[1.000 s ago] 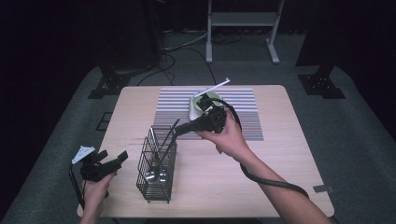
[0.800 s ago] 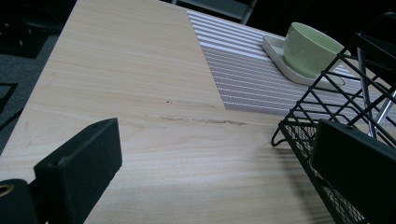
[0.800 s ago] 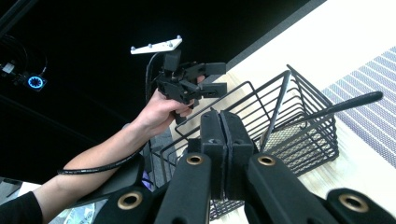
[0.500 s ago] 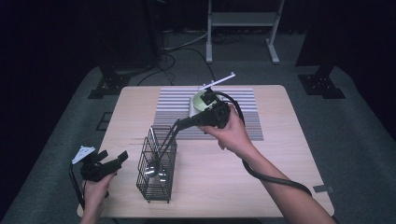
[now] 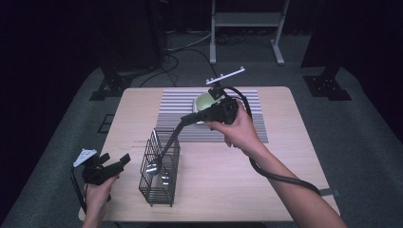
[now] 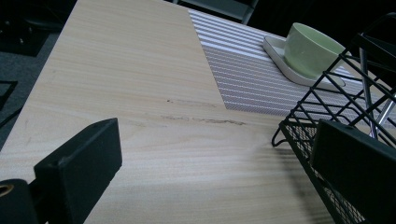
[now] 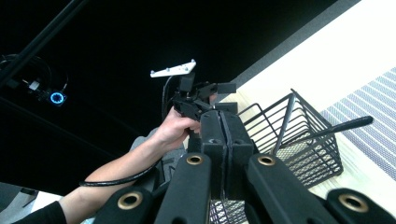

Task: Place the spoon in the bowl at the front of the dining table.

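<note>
A black wire basket (image 5: 159,171) stands on the wooden table at the front left, with shiny utensil heads (image 5: 153,167) inside. A long black utensil handle (image 5: 168,142) slants out of it toward my right gripper (image 5: 186,119). In the right gripper view the jaws (image 7: 223,116) are pressed together with nothing visible between them. The handle's free end (image 7: 345,125) pokes out of the basket (image 7: 299,140) to their right. My left gripper (image 5: 116,159) is held open left of the basket. Its jaws (image 6: 215,154) are wide apart and the basket's corner (image 6: 336,102) is by the right one.
A pale green cup (image 5: 205,100) on a white saucer (image 6: 275,46) sits on a grey striped mat (image 5: 247,123) at the back middle, just behind the right hand. The table's left edge is close to the left hand. A cable trails along the right forearm.
The right gripper has shifted slightly back toward the cup, and the black handle now leans more steeply out of the basket. The left gripper has stayed put.
</note>
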The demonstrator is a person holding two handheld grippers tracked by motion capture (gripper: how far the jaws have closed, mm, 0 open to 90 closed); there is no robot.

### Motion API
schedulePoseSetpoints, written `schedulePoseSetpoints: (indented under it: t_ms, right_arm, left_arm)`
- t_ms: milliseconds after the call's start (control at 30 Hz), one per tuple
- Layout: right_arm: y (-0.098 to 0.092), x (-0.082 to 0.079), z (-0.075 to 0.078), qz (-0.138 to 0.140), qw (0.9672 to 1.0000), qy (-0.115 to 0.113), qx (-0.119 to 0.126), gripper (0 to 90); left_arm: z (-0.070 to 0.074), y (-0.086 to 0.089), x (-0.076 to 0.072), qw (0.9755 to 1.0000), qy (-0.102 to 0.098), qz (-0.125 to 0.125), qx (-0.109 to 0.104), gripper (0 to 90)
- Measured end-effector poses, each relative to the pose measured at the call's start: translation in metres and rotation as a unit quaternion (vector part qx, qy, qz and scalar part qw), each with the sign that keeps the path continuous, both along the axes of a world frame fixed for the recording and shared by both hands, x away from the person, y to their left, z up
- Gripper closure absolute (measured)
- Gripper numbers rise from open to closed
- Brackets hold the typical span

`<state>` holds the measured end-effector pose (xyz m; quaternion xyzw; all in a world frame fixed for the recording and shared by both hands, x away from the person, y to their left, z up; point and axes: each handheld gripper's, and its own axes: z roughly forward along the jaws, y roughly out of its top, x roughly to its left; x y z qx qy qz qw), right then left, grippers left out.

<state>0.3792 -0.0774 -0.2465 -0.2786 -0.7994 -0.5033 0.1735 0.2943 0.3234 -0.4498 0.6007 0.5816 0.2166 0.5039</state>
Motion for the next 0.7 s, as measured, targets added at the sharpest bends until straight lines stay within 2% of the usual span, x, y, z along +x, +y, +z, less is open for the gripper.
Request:
schedulePoseSetpoints:
  t_ms: [233,700]
  right_arm:
    - [-0.015,0.000,0.012,-0.006,0.9999,0.000,0.010,89.2]
    - [-0.042,-0.003,0.020,-0.017,0.9997,0.007,0.017,89.1]
  left_arm:
    - [-0.001,-0.001,0.001,1.0000,0.002,-0.001,0.000,1.0]
    - [-0.001,-0.002,0.003,1.0000,0.002,-0.003,0.002,1.0]
